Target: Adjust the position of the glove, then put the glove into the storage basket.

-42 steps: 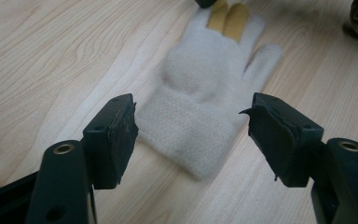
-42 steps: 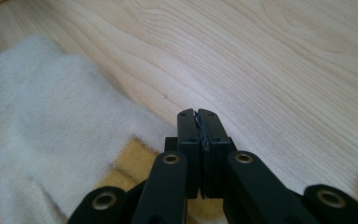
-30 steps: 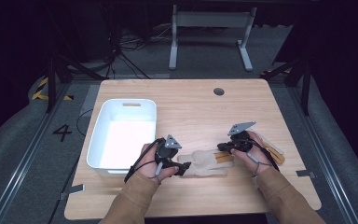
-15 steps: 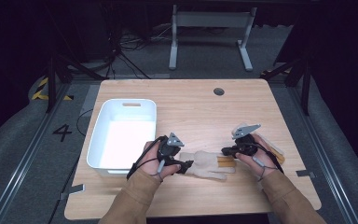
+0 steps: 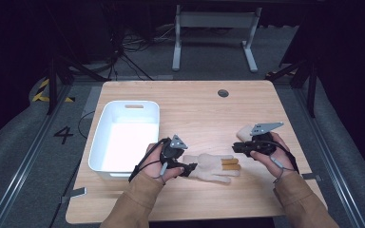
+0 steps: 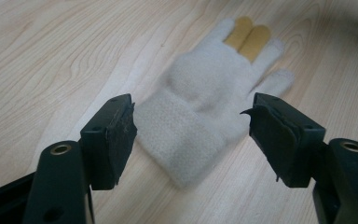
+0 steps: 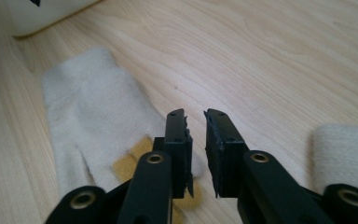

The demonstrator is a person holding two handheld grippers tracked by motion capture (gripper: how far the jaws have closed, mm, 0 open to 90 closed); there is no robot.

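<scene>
Now lower beside the glove (image 5: pixel 208 166), right gripper (image 5: pixel 234 147) nearly closed on nothing; left gripper (image 5: pixel 190 168) spread wide astride its cuff.

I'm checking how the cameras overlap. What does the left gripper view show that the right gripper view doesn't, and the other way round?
Left gripper view alone: the glove's cuff between the wide-open left claw. Right gripper view alone: a corner of the white bin, a second pale fabric piece, and the right claw, nearly shut on nothing. Both: the cream glove, its tan fingertips and the wooden table.
</scene>
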